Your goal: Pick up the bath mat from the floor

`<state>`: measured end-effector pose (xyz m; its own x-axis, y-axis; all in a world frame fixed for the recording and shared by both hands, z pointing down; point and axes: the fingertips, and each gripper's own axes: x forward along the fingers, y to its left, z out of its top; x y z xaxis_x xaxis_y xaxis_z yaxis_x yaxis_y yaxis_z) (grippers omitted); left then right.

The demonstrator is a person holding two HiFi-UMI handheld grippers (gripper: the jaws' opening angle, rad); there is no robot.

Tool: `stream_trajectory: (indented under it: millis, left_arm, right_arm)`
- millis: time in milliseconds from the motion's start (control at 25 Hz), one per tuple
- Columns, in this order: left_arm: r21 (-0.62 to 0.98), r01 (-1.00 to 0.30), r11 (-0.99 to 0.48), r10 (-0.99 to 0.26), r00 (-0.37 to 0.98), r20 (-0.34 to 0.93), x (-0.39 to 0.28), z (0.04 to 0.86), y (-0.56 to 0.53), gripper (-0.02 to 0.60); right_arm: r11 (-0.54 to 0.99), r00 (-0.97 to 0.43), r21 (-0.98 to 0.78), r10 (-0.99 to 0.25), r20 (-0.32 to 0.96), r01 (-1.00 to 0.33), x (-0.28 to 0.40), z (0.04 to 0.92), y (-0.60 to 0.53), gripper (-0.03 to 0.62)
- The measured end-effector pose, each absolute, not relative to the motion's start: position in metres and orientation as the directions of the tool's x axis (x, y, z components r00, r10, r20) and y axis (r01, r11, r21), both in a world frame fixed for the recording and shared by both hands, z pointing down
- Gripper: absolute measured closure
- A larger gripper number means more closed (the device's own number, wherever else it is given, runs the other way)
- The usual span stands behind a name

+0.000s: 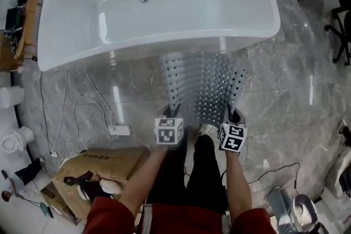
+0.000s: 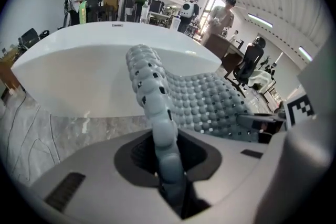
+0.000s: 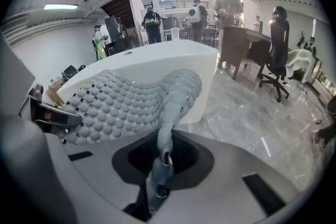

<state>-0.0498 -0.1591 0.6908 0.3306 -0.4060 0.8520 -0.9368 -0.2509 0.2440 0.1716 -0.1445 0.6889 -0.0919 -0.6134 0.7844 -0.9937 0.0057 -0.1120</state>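
The grey bath mat, studded with bumps and holes, is lifted off the marble floor and hangs in front of the white bathtub. My left gripper is shut on its near left edge, and my right gripper is shut on its near right edge. In the left gripper view the mat rises as a folded ridge out of the closed left gripper. In the right gripper view the mat curves up and to the left from the pinching right gripper.
A cardboard box lies on the floor at my lower left, with a power strip and loose cables beside it. An office chair stands at the right. Several people stand beyond the tub.
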Motion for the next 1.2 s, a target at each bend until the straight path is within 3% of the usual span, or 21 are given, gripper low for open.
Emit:
stream_trajectory:
  millis: [280,520,840,1200]
  left_arm:
    - [0.230,-0.933,-0.276,-0.495,0.344,0.798,-0.030,0.575,-0.159,0.502]
    - [0.190,-0.926,-0.326,-0.617,0.360,0.700,-0.018,0.478,-0.203,0.505]
    - [0.117,-0.920,-0.373,-0.805,0.384,0.453,-0.008,0.324,-0.266,0.506]
    - [0.041,-0.925,-0.377,-0.908,0.378,0.180,-0.010,0.181,-0.286,0.506]
  right_arm:
    - [0.011,-0.085,-0.106,-0.680,0.728,-0.994,0.183,0.570,-0.145,0.546]
    - [-0.018,-0.039,-0.087,-0.795,0.606,-0.996,0.201,0.468,-0.179,0.548]
    - [-0.014,0.000,-0.039,-0.945,0.327,-0.999,0.211,0.310,-0.236,0.548]
    - [-0.057,0.057,0.003,-0.998,0.030,-0.998,0.221,0.163,-0.244,0.548]
